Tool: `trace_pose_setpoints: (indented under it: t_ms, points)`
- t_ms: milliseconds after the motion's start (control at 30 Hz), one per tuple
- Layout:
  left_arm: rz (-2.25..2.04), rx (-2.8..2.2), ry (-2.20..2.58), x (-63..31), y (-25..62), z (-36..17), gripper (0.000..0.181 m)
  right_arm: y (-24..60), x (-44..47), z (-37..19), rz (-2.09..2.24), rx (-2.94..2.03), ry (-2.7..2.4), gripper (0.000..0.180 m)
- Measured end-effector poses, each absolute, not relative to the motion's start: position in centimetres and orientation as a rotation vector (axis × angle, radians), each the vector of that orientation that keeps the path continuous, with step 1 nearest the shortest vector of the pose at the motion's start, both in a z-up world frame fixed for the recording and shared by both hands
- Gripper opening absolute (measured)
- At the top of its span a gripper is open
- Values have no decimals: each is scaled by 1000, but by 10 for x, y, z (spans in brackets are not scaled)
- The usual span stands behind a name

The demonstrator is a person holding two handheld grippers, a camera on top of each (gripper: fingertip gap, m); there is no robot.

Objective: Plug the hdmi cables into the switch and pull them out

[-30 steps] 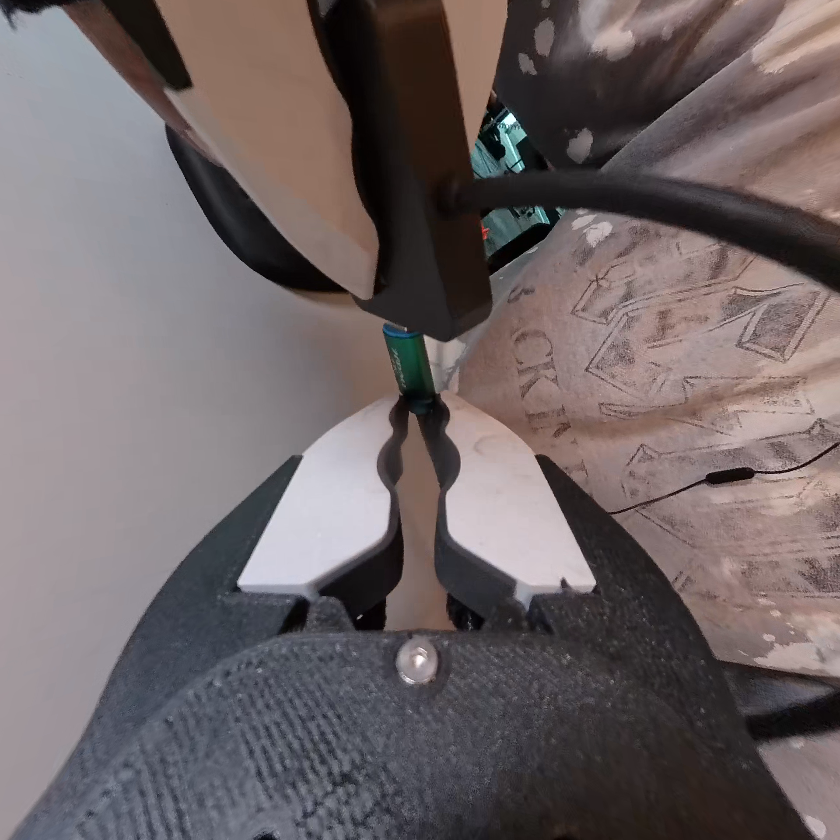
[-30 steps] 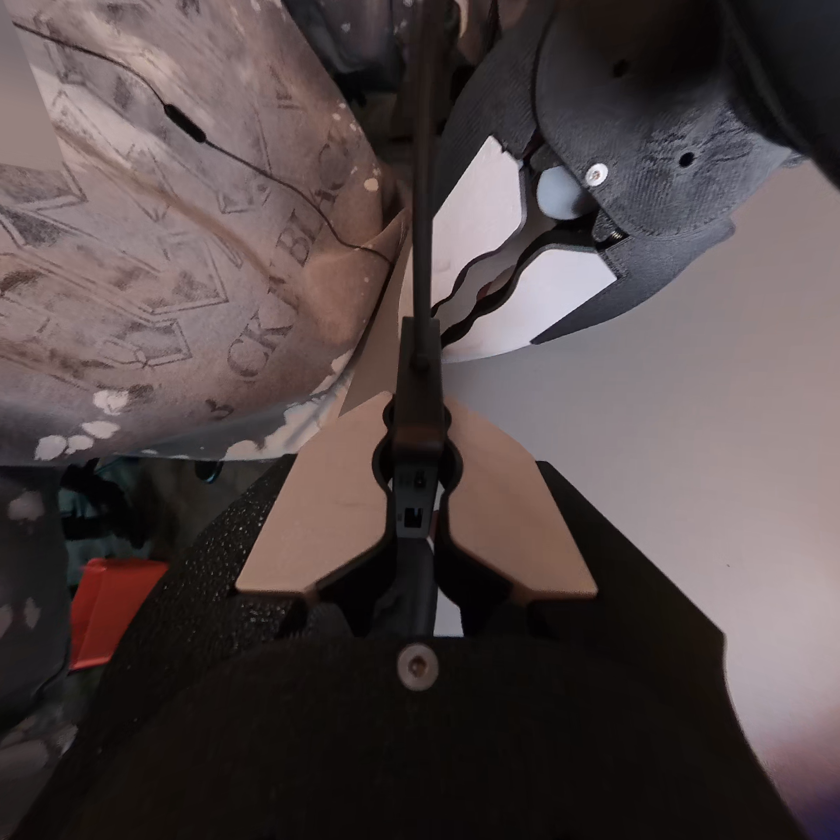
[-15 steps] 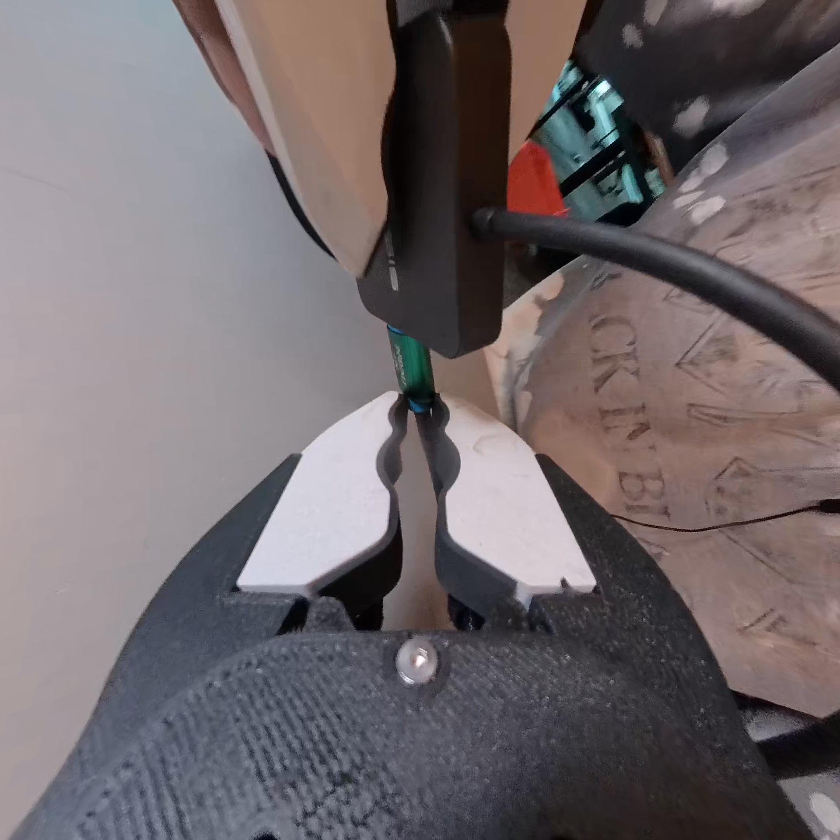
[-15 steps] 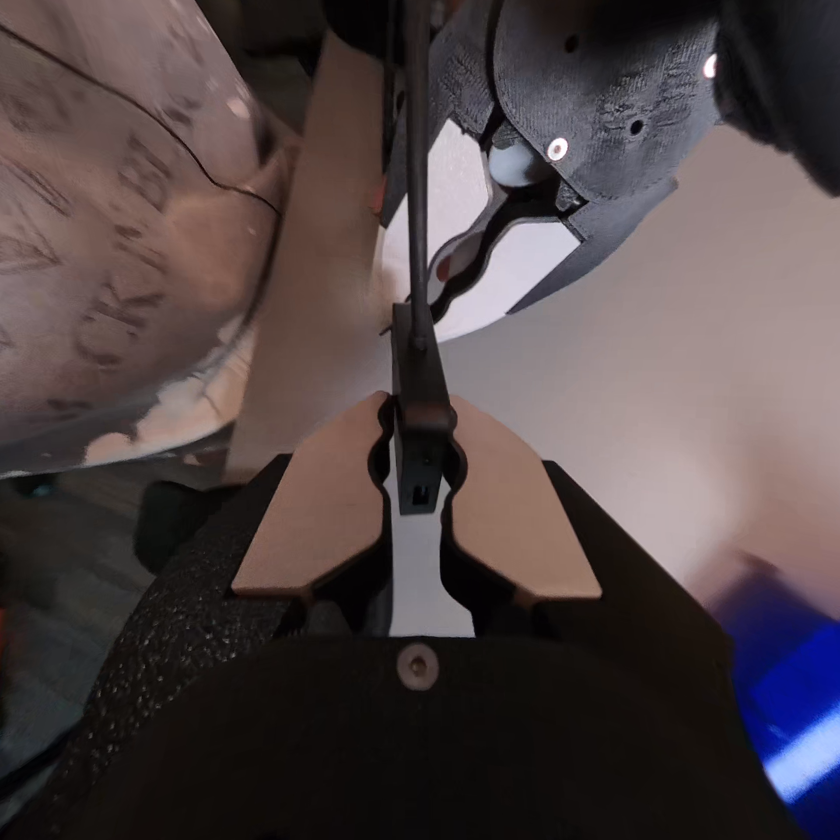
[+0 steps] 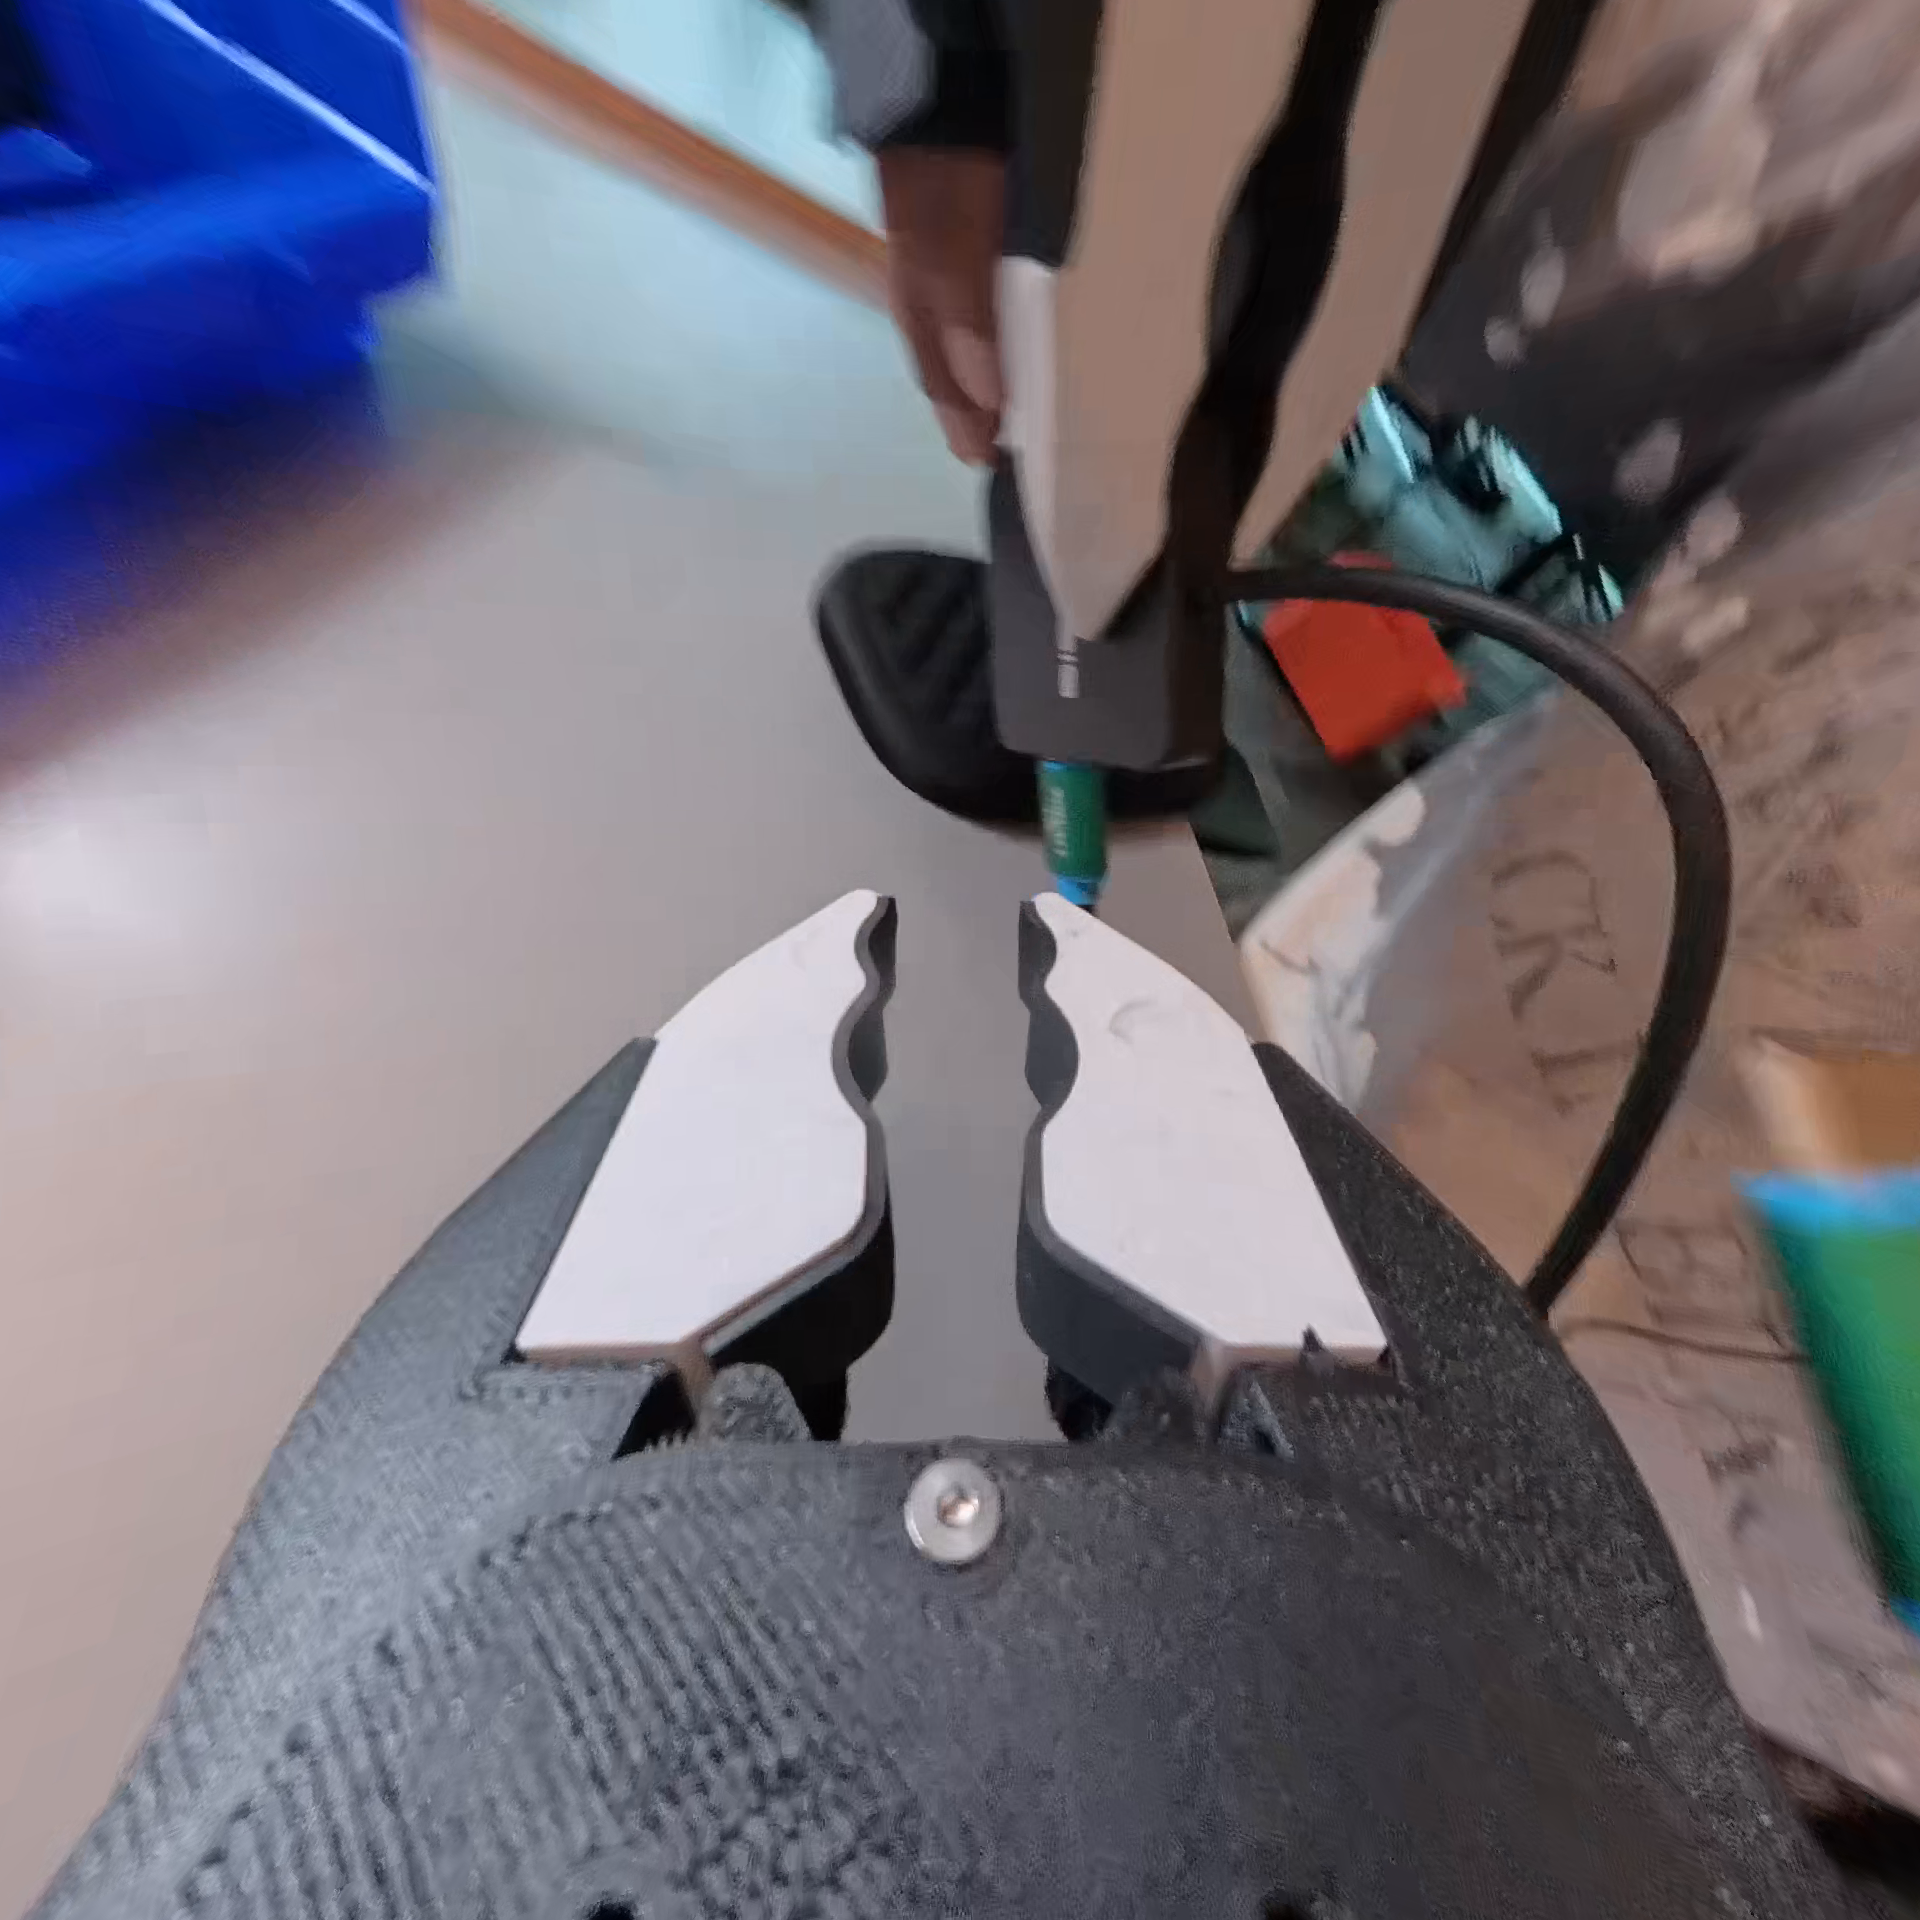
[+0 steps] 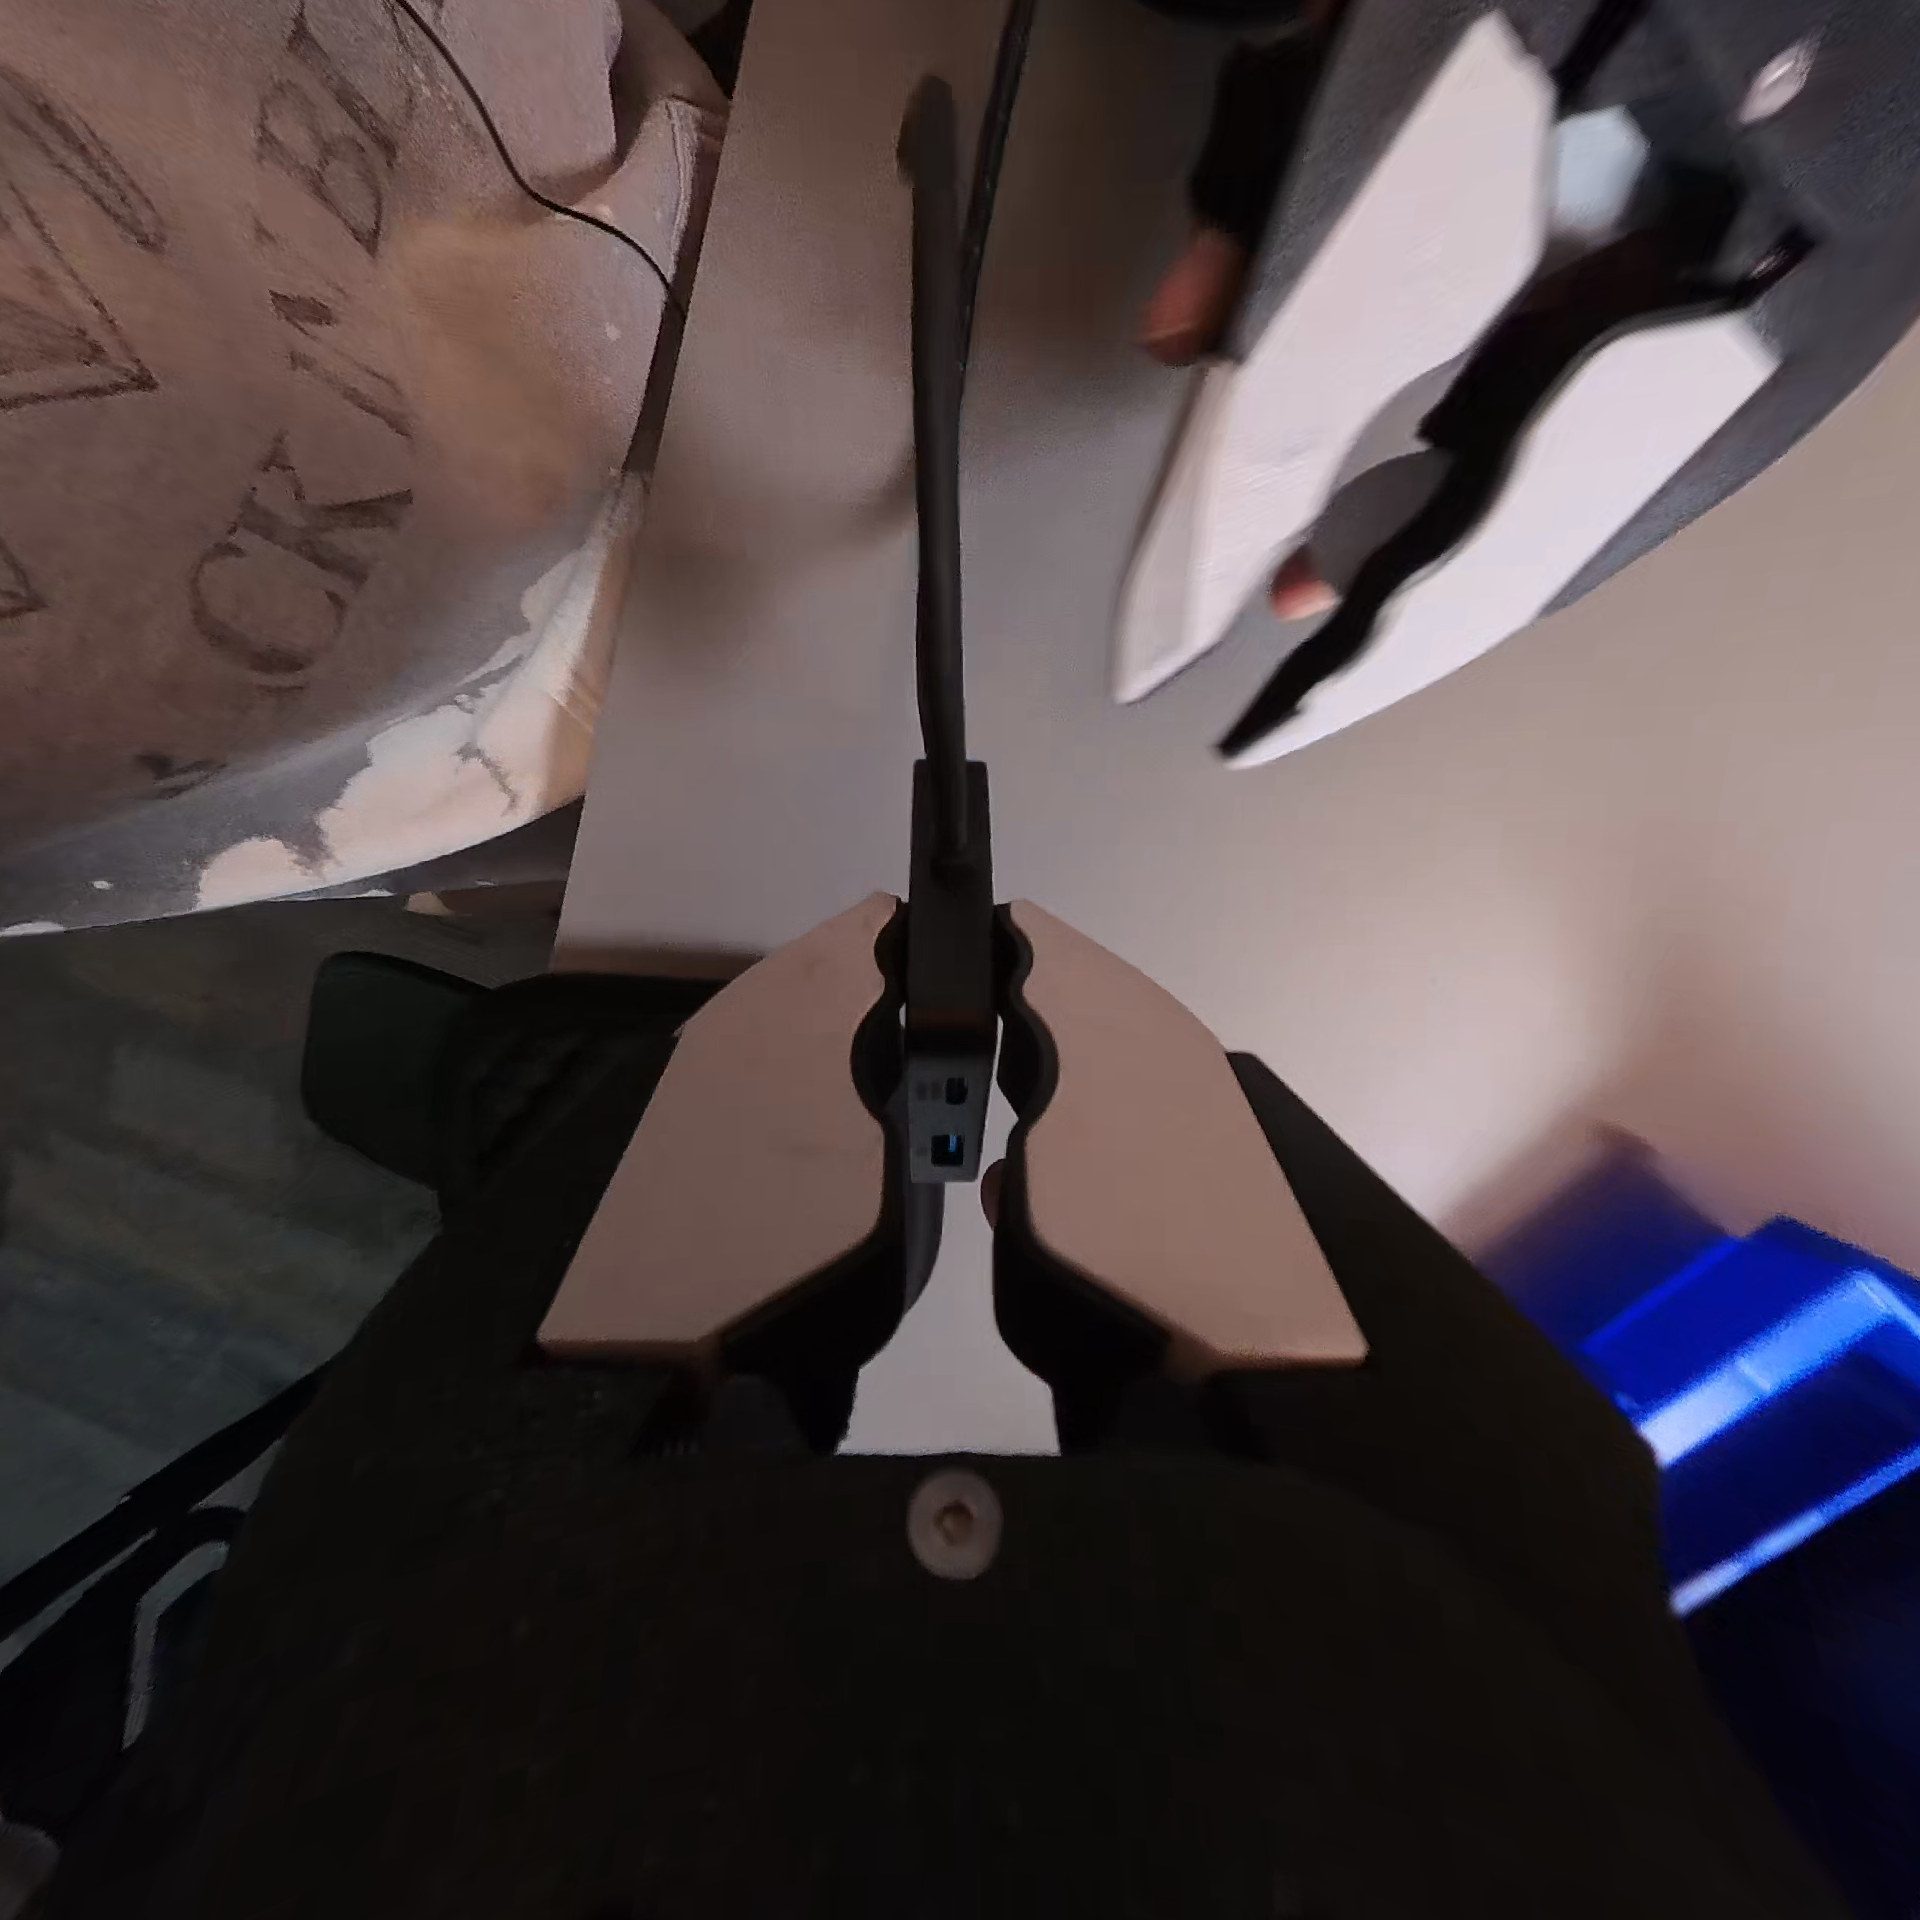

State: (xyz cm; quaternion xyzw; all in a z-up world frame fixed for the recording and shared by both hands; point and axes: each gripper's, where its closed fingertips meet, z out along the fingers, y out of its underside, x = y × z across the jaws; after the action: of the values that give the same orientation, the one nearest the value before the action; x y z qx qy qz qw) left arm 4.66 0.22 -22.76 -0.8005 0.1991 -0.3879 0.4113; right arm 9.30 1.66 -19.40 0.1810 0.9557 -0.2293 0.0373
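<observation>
In the left wrist view my left gripper [image 5: 956, 914] is open and empty, its white fingers just short of a green HDMI plug [image 5: 1075, 821]. The plug sits in the lower end of the black switch [image 5: 1101, 686]. My right gripper [image 5: 1164, 592], with tan fingers, is shut on the switch. A black cable [image 5: 1673, 831] loops from the switch to the right. In the right wrist view my right gripper [image 6: 945, 904] clamps the switch [image 6: 943, 1039], whose ports face the camera, and its cable [image 6: 940, 520] runs up. The left gripper [image 6: 1184, 722] hovers open at the upper right.
A blue bin [image 5: 187, 239] stands on the pale table [image 5: 416, 935], and it also shows in the right wrist view [image 6: 1766, 1382]. A person's patterned garment [image 5: 1714, 1039] fills the right side. A red object [image 5: 1361, 665] and a green tube [image 5: 1860, 1351] lie near it.
My left gripper has opened, let go of the green plug and drawn back from it. The plug stays in the switch. The right gripper still holds the switch.
</observation>
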Motion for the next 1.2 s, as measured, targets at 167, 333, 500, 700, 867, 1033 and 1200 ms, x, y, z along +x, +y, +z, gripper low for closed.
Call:
trace_pose_setpoints:
  t_ms: [167,333,500,700,867,1033,1200]
  points:
    - [-786,-1877,193,-21,26,-211,23,36,97,-156,-817,677,3000,14]
    - [-572,-1820,67,-62,32,-206,22,56,98,-111,-1000,766,3040,14]
    - [-429,-1799,27,-82,31,-203,19,82,89,-78,-1108,887,3091,14]
    - [-379,-1807,-3,-90,31,-206,18,120,67,-57,-1143,1097,3168,14]
    - [-351,-1814,-21,-95,31,-208,21,145,54,-34,-1234,1242,3189,15]
    - [-356,-1815,-42,-98,31,-210,23,185,31,-12,-1218,1536,3294,15]
    - [-351,-1824,-37,-96,31,-213,25,191,17,3,-1379,1640,3220,14]
